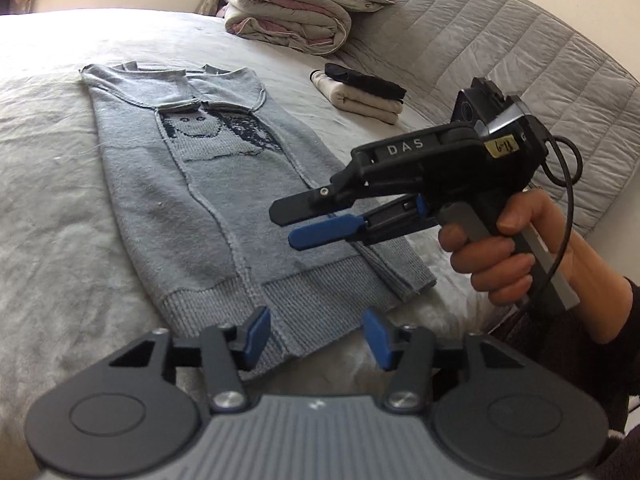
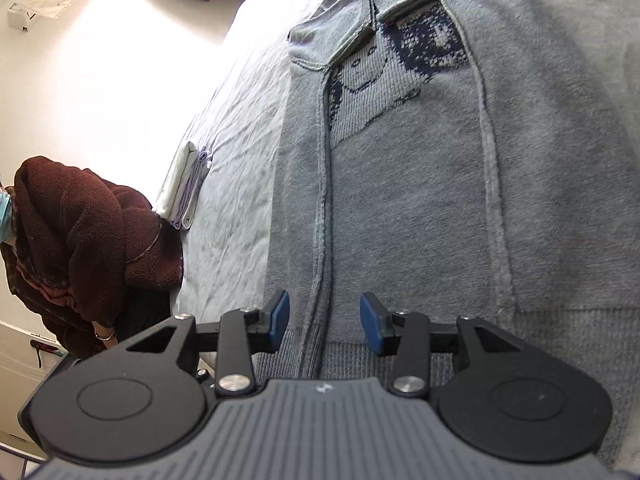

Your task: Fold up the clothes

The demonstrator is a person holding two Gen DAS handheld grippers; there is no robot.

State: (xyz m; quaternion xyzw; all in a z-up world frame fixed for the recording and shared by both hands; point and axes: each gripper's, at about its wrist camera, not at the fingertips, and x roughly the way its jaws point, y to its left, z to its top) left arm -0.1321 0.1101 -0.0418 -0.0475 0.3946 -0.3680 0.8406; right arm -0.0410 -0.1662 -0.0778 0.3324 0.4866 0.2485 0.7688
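Observation:
A grey-blue knitted sweater (image 1: 180,208) with a dark face motif lies flat on the bed (image 1: 48,160), both sides folded in over the middle. My left gripper (image 1: 316,340) hovers open just above the ribbed hem, with nothing between its blue pads. A hand (image 1: 500,256) holds my right gripper (image 1: 285,226) over the sweater's lower right edge, its fingers apart and empty. In the right wrist view the right gripper (image 2: 324,324) stands open over the sweater (image 2: 400,200), straddling a folded-in seam near the hem without touching it.
A folded quilt pile (image 1: 288,12) and a small stack of cream and black folded clothes (image 1: 360,92) lie at the far side. A white and lilac folded stack (image 2: 184,188) sits at the bed's edge, beside a person in a dark red fleece (image 2: 88,232).

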